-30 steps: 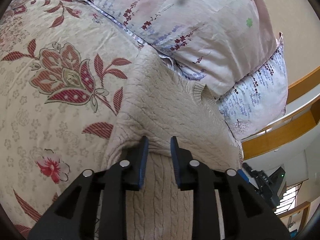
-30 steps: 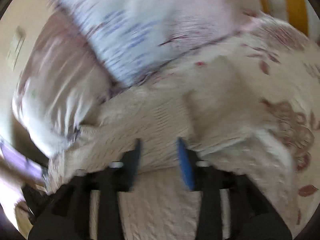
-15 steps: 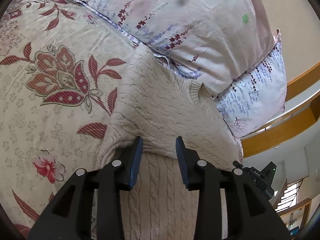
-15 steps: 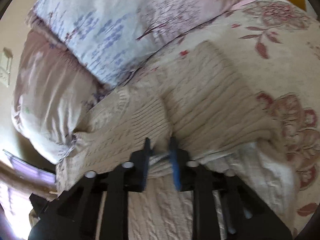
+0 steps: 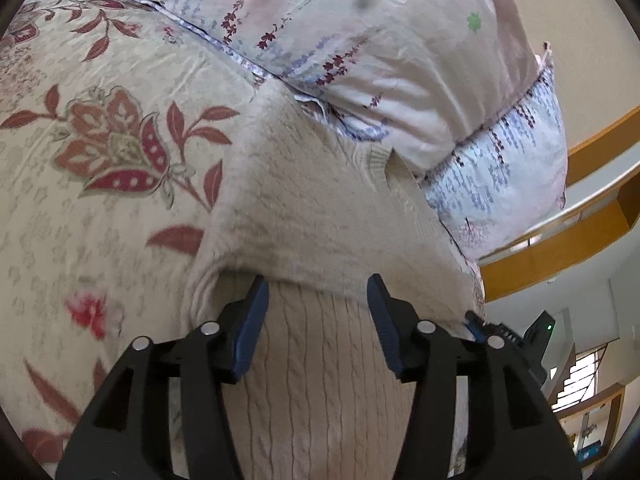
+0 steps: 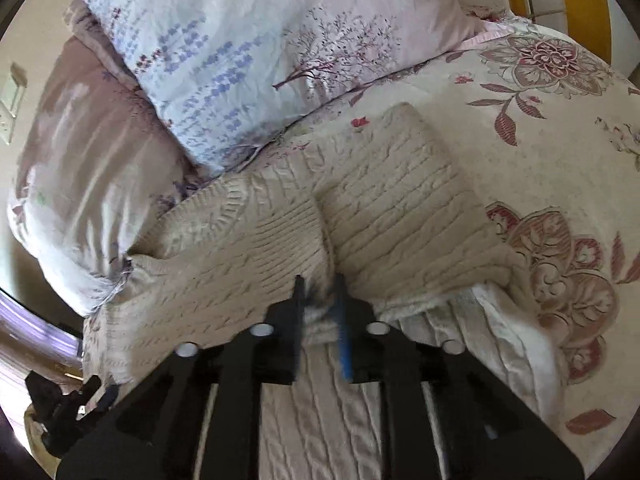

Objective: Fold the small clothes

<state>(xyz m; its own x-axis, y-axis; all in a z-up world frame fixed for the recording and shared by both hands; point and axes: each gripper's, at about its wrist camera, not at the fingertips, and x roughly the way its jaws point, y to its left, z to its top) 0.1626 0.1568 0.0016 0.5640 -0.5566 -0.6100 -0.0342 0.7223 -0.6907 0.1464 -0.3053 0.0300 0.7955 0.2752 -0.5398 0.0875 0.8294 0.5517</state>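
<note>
**A:** What did the left wrist view show?

**B:** A cream cable-knit sweater (image 5: 320, 208) lay on a floral bedspread (image 5: 100, 140), folded over itself. The left gripper (image 5: 318, 300) sat at the near edge of the sweater's folded layer. Its jaws had just been opening and stood spread, the blue pads (image 5: 252, 328) apart from the knit, with the lower layer showing between them. Just beyond the sweater, touching its far edge, lay a pink flowered pillow (image 5: 380, 40), and a pale blue pillow (image 5: 500, 176) was tucked under that one, to the sweater's right. Past the pillows ran a wooden bed frame (image 5: 560, 248).

**A:** And the right wrist view?

**B:** The same sweater (image 6: 400, 208) filled the middle. The right gripper (image 6: 318, 304) was at the ridge where two folded parts met. Its jaws had just been opening but stood only narrowly apart; the picture was blurred there, so I could not tell whether the pads (image 6: 344, 340) pinched the knit. Beyond the sweater the blue pillow (image 6: 240, 60) pressed against its far edge, with the pink one (image 6: 80, 160) to the sweater's left. The bedspread (image 6: 560, 140) lay to the sweater's right.
</note>
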